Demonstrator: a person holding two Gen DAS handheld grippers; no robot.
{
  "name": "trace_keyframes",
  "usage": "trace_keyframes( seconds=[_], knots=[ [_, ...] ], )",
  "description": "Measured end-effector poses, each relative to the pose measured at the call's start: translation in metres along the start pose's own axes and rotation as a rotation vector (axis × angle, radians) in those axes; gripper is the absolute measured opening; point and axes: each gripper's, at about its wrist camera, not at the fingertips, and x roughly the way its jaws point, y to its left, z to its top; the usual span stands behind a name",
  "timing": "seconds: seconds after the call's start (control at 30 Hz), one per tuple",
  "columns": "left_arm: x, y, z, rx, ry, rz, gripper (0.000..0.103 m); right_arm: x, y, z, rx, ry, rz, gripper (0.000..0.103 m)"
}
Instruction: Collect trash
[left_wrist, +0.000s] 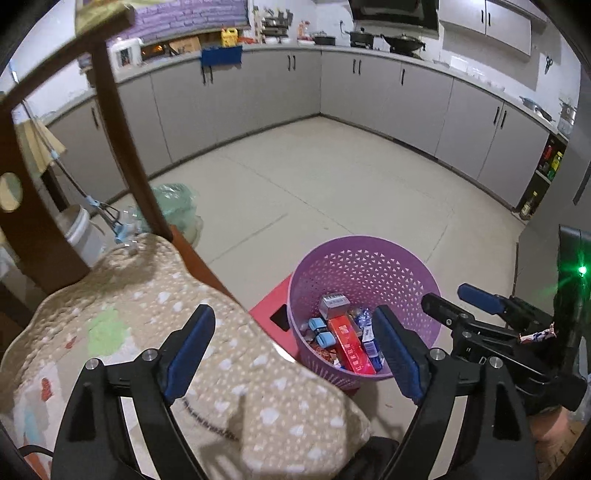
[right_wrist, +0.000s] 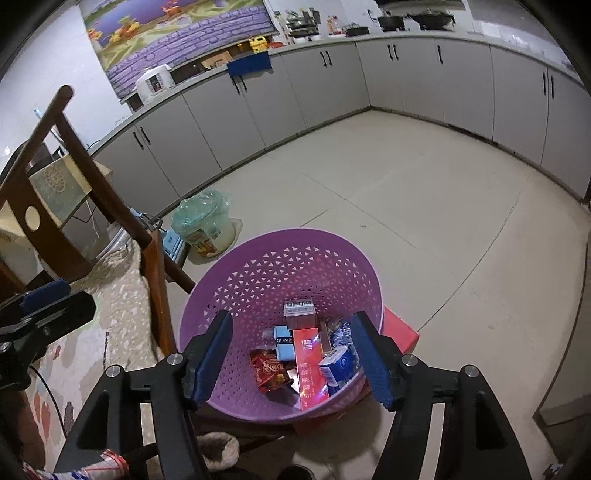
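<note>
A purple perforated basket (left_wrist: 365, 266) (right_wrist: 280, 266) stands on a red stool (left_wrist: 269, 306) (right_wrist: 400, 334). Inside lie a long red box (right_wrist: 310, 365), a blue carton (right_wrist: 338, 365), a red wrapper (right_wrist: 269, 371), a grey barcoded box (right_wrist: 300, 314) and small light-blue packs (right_wrist: 284, 343). My right gripper (right_wrist: 293, 362) hangs open just above the basket's near rim, nothing between its pads. My left gripper (left_wrist: 295, 350) is open and empty too, over the cushion's edge, left of the basket. The right gripper (left_wrist: 461, 304) also shows at the right edge of the left wrist view.
A wooden chair (left_wrist: 110, 92) with a beige patterned cushion (left_wrist: 147, 332) stands close on the left. A bucket lined with a green bag (right_wrist: 203, 221) sits on the tiled floor (right_wrist: 406, 192) beyond it. Grey kitchen cabinets (left_wrist: 369, 92) run along the far walls.
</note>
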Motion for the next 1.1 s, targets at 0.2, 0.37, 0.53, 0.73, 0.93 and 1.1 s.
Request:
trace_keyframes(
  seconds=[0.2,0.37,0.53,0.73,0.93,1.1],
  knots=[
    [-0.047,0.002,-0.013,0.0,-0.084,0.073,0.089,-0.033,0.015,-0.007,-0.065,-0.041,-0.028,0.072],
    [-0.09,0.006,-0.022,-0.023,-0.173,0.135,0.093,-0.063,0.022,-0.014,-0.116,-0.082,-0.068,0.074],
    [-0.136,0.005,-0.035,-0.039,-0.303,0.195,0.101,-0.096,0.031,-0.024,-0.162,-0.109,-0.101,0.078],
    [-0.168,0.011,-0.044,-0.111,-0.357,0.121,0.103,-0.124,0.041,-0.039,-0.163,-0.118,-0.109,0.08],
    [-0.177,0.007,-0.06,-0.125,-0.298,0.139,0.103,-0.14,0.055,-0.055,-0.16,-0.12,-0.087,0.082],
    [-0.177,-0.007,-0.073,-0.088,-0.219,0.152,0.103,-0.143,0.063,-0.065,-0.156,-0.106,-0.061,0.083]
  ],
)
